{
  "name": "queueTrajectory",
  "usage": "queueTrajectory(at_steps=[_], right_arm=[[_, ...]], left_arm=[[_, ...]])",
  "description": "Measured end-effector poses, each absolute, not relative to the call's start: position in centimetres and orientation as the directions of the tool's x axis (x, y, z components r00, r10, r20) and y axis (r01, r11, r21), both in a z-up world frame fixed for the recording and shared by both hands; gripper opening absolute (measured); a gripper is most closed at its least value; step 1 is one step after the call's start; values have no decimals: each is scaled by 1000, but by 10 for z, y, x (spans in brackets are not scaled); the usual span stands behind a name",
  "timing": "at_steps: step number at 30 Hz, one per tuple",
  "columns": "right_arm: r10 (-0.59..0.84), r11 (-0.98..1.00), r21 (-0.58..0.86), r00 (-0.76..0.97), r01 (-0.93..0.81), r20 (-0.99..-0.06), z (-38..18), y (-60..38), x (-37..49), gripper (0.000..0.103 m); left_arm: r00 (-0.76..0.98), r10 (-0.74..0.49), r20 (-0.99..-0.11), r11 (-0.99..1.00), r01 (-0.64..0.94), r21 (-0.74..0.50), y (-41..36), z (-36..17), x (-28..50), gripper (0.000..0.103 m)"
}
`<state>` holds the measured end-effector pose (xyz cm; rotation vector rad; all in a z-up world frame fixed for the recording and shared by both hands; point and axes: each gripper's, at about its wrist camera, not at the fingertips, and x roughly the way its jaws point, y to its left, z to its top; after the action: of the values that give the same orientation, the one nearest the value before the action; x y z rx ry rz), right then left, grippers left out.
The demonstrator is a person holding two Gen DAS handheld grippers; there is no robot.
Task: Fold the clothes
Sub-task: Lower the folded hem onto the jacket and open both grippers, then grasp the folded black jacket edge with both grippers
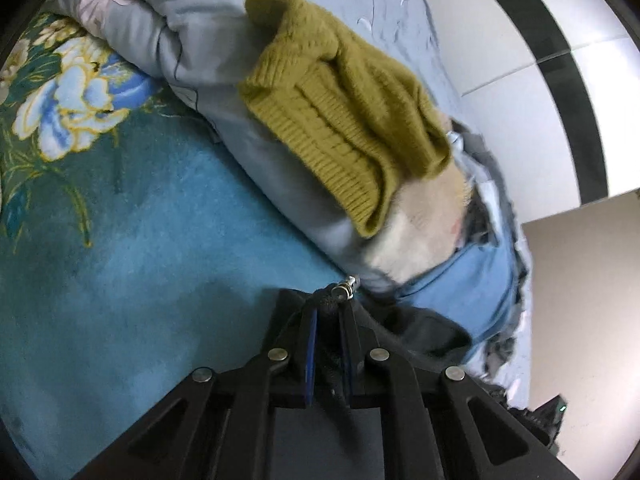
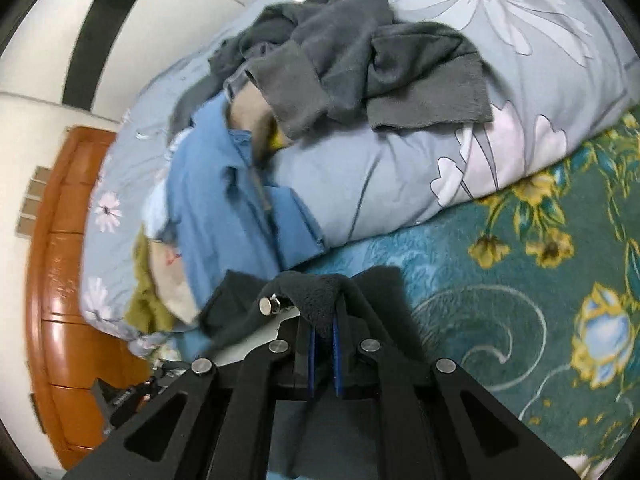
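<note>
Dark fleece garment [image 1: 424,332] fills the bottom centre of both wrist views, and you have a piece of it pinched in each tool. In the left wrist view, going from the left edge, the teal floral blanket [image 1: 120,240] covers the lower left, with a big pale flower in the upper left of the frame; the grey-blue floral duvet [image 1: 192,20] runs diagonally from the top left down toward the centre. An olive knit sweater [image 1: 340,120] lies on that duvet in the upper middle, a cream garment [image 1: 416,232] sits just below and right of it, and a blue shirt [image 1: 472,288] lies at the lower right. Your left gripper [image 1: 329,312] has its jaws nearly closed, clamping a bunched fold of the dark fleece, with a small metal stud showing at the tips. In the right wrist view, an orange wooden headboard [image 2: 60,280] curves down the left edge; the blue shirt [image 2: 224,208] lies left of centre; a heap of grey clothing [image 2: 360,60] rests on the duvet [image 2: 540,60] at the upper middle; the teal blanket [image 2: 520,300] fills the right. Your right gripper [image 2: 323,312] is squeezed tight on the dark fleece [image 2: 316,292], which drapes over its tips.
</note>
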<state>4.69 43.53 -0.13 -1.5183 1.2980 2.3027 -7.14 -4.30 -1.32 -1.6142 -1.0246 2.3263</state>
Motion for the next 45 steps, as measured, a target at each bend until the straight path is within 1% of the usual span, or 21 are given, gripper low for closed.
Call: queueTrajectory(at_steps=[3, 7, 9, 10, 12, 13, 14, 15, 17, 20, 23, 26, 29, 31, 33, 35, 37, 40, 42, 44, 45], right_arm=[[-332, -652, 556, -464, -516, -821, -18, 433, 41, 7], [-361, -623, 577, -461, -528, -811, -38, 434, 44, 10], [-375, -618, 596, -475, -513, -796, -35, 435, 46, 12], [-380, -619, 605, -483, -501, -789, -32, 435, 48, 15], [-402, -630, 631, -505, -453, -764, -21, 435, 51, 31], [-416, -635, 648, -521, -420, -745, -15, 434, 54, 46], [-422, -647, 658, -538, -385, -730, -8, 435, 58, 53], [-414, -665, 651, -545, -365, -729, -3, 436, 61, 53], [-383, -706, 619, -551, -343, -742, 1, 440, 67, 53], [-359, -735, 575, -513, -360, -780, -16, 448, 75, 53], [-393, -716, 586, -474, -380, -788, -42, 449, 75, 53], [-426, -664, 637, -502, -392, -753, -60, 444, 71, 53], [-422, -635, 664, -541, -396, -727, -60, 440, 68, 53], [-398, -640, 663, -570, -389, -718, -52, 437, 69, 48], [-392, -655, 661, -583, -367, -712, -44, 433, 72, 39], [-393, -673, 656, -586, -342, -709, -38, 430, 75, 35], [-397, -679, 656, -588, -329, -705, -33, 429, 76, 34], [-399, -677, 659, -590, -328, -703, -34, 430, 81, 27], [-395, -676, 658, -591, -331, -703, -34, 428, 84, 23], [-391, -682, 653, -590, -329, -706, -32, 423, 82, 20], [-391, -687, 649, -588, -326, -709, -29, 422, 83, 18]], left_arm=[[-400, 461, -792, -775, 252, -579, -43, -29, -74, 11], [-411, 561, -719, -695, 237, -678, -55, -43, -68, 17], [-427, 597, -679, -665, 210, -717, -60, -41, -64, 30], [-434, 605, -668, -663, 189, -724, -62, -38, -61, 42], [-452, 602, -658, -677, 148, -721, -65, -34, -55, 51], [-454, 591, -667, -695, 135, -706, -66, -35, -52, 53], [-451, 580, -678, -712, 124, -691, -66, -37, -50, 54], [-444, 576, -686, -723, 115, -682, -66, -41, -48, 54], [-401, 563, -723, -759, 95, -644, -61, -53, -45, 54], [-338, 553, -761, -795, 58, -604, -49, -73, -43, 54], [-324, 588, -741, -766, 70, -639, -46, -89, -41, 54], [-335, 627, -704, -718, 101, -688, -49, -97, -40, 53], [-340, 650, -680, -691, 109, -715, -52, -99, -38, 51], [-341, 662, -667, -681, 99, -726, -52, -97, -37, 51], [-341, 646, -683, -700, 90, -708, -49, -95, -39, 52], [-349, 613, -709, -733, 85, -675, -50, -94, -38, 54], [-349, 628, -696, -720, 78, -690, -52, -93, -37, 54], [-337, 639, -691, -720, 52, -691, -49, -91, -34, 53], [-338, 638, -692, -729, 25, -685, -46, -87, -32, 51], [-356, 642, -679, -724, 9, -690, -46, -82, -29, 36], [-358, 644, -676, -723, 4, -691, -44, -81, -29, 18]])
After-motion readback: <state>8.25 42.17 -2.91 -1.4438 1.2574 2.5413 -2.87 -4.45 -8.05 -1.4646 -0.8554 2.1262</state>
